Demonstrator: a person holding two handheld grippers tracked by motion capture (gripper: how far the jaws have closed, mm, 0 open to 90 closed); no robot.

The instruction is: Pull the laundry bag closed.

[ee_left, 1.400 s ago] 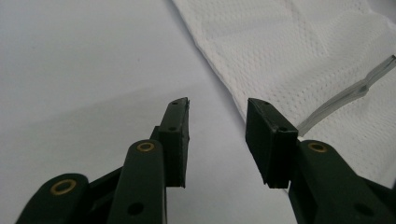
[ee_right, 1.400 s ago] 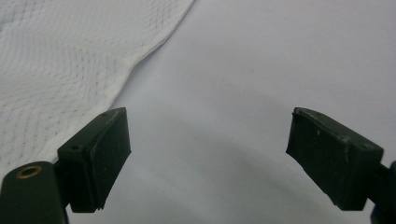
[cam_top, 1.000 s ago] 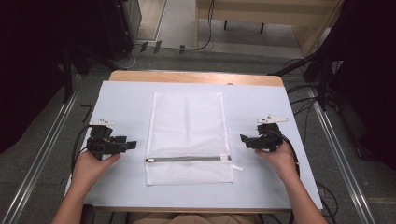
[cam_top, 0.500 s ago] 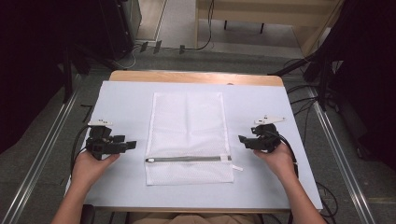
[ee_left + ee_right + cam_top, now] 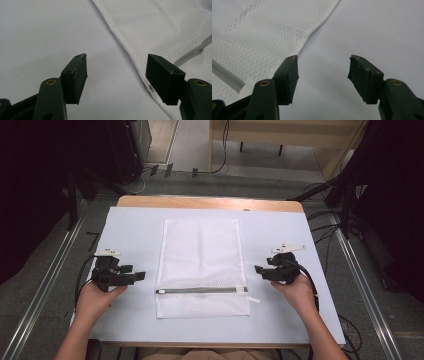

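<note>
1. Mesh laundry bag (image 5: 201, 265) flat at centre of pale blue table cover (image 5: 130, 225), zipper (image 5: 200, 290) closed across near end.
2. Left gripper (image 5: 141, 276) just left of bag's edge, jaws spread wide, nothing between, pointing at zipper end.
3. Right gripper (image 5: 257, 269) just right of bag, jaws also apart, empty.
4. Both low over cover, neither touching mesh.
5. Wooden table edge (image 5: 210, 202) visible at far side.

I am counting one white mesh bag (image 5: 202, 265) lying on one tabletop (image 5: 130, 227), with one grey zipper (image 5: 200, 290) running across it. I am seeing two claws: one left claw (image 5: 141, 276), one right claw (image 5: 257, 268). Each is showing two black jaws, spread apart.
</note>
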